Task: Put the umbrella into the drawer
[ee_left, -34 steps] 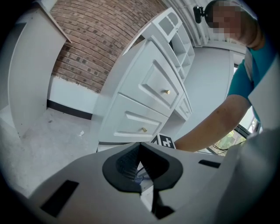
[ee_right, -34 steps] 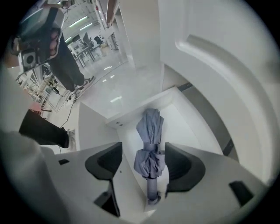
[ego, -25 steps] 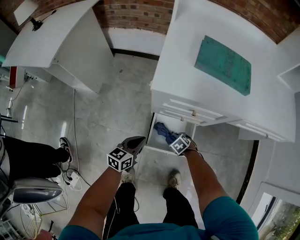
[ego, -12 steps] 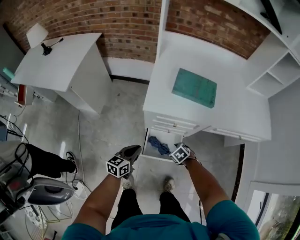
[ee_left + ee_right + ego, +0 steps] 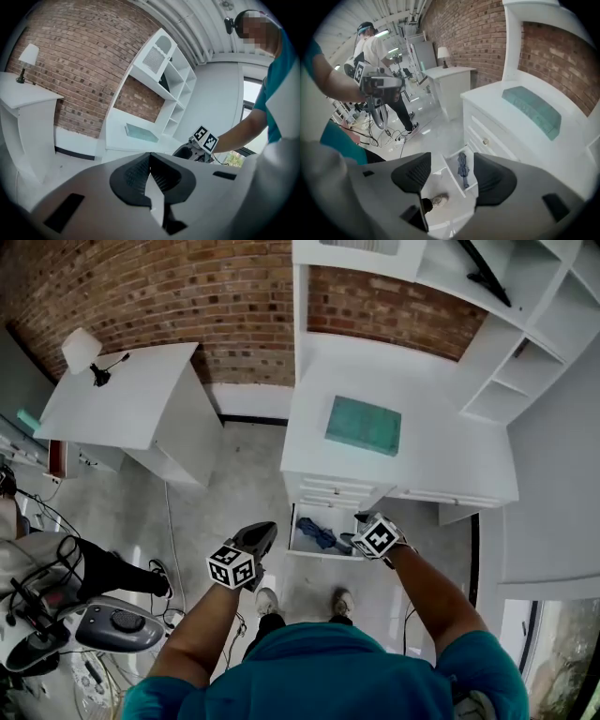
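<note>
In the open bottom drawer (image 5: 314,555) of the white dresser (image 5: 441,456), I find the umbrella (image 5: 322,535) lying folded; I judge placement done. My right gripper (image 5: 447,180) hangs above it, jaws apart and empty. My left gripper (image 5: 151,176) is pressed closed on nothing. Closing the drawer is all that could be left.

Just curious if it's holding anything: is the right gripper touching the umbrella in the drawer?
Apart. The right gripper view shows the right gripper with its jaws open and empty, and the umbrella lying in the drawer well below them.
</note>
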A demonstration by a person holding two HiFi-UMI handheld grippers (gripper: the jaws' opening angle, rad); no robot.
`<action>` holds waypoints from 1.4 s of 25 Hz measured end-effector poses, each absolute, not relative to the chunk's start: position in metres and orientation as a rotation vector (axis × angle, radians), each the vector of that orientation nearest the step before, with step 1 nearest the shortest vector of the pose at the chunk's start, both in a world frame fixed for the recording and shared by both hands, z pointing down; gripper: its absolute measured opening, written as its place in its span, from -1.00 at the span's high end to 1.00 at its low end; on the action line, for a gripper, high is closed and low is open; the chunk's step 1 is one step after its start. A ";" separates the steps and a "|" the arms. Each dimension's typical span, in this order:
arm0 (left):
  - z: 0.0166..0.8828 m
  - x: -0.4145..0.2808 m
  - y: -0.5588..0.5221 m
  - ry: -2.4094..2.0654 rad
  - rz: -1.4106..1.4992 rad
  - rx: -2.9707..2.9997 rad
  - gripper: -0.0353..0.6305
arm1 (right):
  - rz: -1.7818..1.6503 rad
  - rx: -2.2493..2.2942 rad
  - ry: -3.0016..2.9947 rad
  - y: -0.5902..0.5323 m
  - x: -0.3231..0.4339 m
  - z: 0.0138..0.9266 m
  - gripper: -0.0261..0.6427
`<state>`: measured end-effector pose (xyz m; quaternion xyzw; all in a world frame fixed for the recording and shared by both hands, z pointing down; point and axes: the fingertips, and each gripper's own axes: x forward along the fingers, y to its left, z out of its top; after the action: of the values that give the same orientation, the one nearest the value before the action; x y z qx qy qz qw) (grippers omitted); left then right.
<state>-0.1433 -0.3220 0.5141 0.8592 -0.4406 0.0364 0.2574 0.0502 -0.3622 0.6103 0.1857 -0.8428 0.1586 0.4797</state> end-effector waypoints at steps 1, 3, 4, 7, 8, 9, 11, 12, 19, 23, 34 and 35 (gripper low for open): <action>0.504 -0.142 -0.321 -1.190 0.109 2.344 0.85 | 0.392 0.459 -2.079 -0.361 0.053 0.595 0.09; 0.487 -0.137 -0.318 -1.171 0.140 2.380 0.85 | 0.406 0.479 -2.137 -0.359 0.057 0.565 0.09; 0.479 -0.133 -0.315 -1.153 0.150 2.398 0.85 | 0.415 0.491 -2.168 -0.356 0.060 0.551 0.09; 0.450 -0.122 -0.309 -1.093 0.126 2.447 0.85 | 0.439 0.538 -2.246 -0.349 0.073 0.510 0.09; 0.440 -0.118 -0.309 -1.077 0.113 2.461 0.85 | 0.442 0.552 -2.267 -0.347 0.078 0.497 0.09; 0.430 -0.115 -0.308 -1.064 0.103 2.475 0.85 | 0.441 0.565 -2.288 -0.346 0.083 0.484 0.10; 0.414 -0.108 -0.307 -1.040 0.096 2.507 0.85 | 0.439 0.590 -2.343 -0.344 0.092 0.460 0.11; 0.407 -0.105 -0.306 -1.028 0.093 2.522 0.85 | 0.439 0.606 -2.373 -0.343 0.097 0.449 0.14; 0.358 -0.098 -0.306 -1.011 0.008 2.586 0.85 | 0.418 0.717 -2.546 -0.337 0.126 0.391 0.40; 0.340 -0.102 -0.306 -1.045 -0.035 2.605 0.85 | 0.394 0.748 -2.659 -0.334 0.129 0.370 0.56; 0.322 -0.109 -0.306 -1.111 -0.078 2.610 0.85 | 0.329 0.818 -2.792 -0.344 0.110 0.346 0.86; 0.322 -0.108 -0.305 -1.111 -0.079 2.611 0.85 | 0.319 0.806 -2.786 -0.344 0.108 0.346 0.86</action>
<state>-0.1085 -0.3054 0.3216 0.9093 -0.3869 -0.0276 0.1508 0.1077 -0.3437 0.3464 0.2744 -0.9489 0.1088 0.1118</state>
